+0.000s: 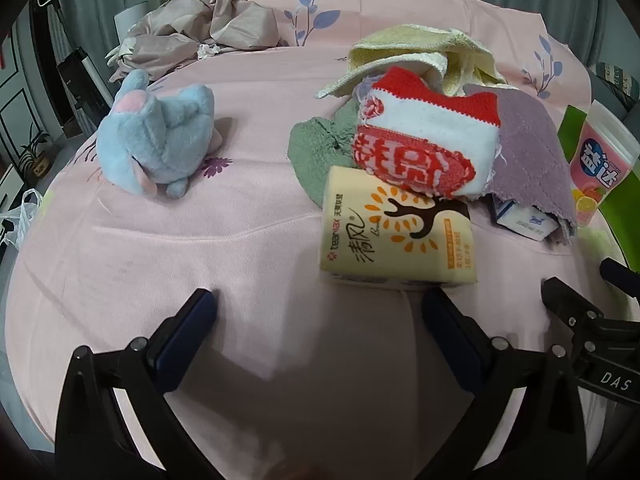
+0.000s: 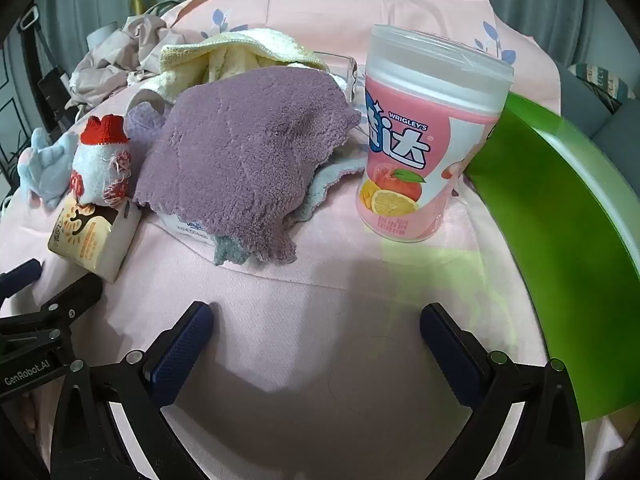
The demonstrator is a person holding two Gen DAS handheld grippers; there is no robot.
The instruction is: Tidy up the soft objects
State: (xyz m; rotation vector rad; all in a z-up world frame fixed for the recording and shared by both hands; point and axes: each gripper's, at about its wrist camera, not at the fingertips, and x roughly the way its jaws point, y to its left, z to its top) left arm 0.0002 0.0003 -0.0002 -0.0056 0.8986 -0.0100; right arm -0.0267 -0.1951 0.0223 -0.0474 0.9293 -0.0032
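Note:
On the pink bedsheet [image 1: 200,240] a blue plush toy [image 1: 156,144] lies at the left. A pile holds a red-and-white knitted pouch [image 1: 424,140], a green fluffy cloth [image 1: 316,152], a cream towel [image 1: 420,52] and a purple cloth [image 2: 244,160]. A yellow tissue pack [image 1: 396,232] lies in front of the pile. My left gripper [image 1: 318,304] is open, just short of the tissue pack, with nothing between its fingers. My right gripper [image 2: 316,316] is open over bare sheet, below the purple cloth and the pink gum canister [image 2: 428,140].
A green curved bin wall [image 2: 560,240] stands at the right. A crumpled beige garment [image 1: 200,24] lies at the far left of the bed. A white box [image 1: 528,220] peeks out from under the purple cloth. Curtains hang behind the bed.

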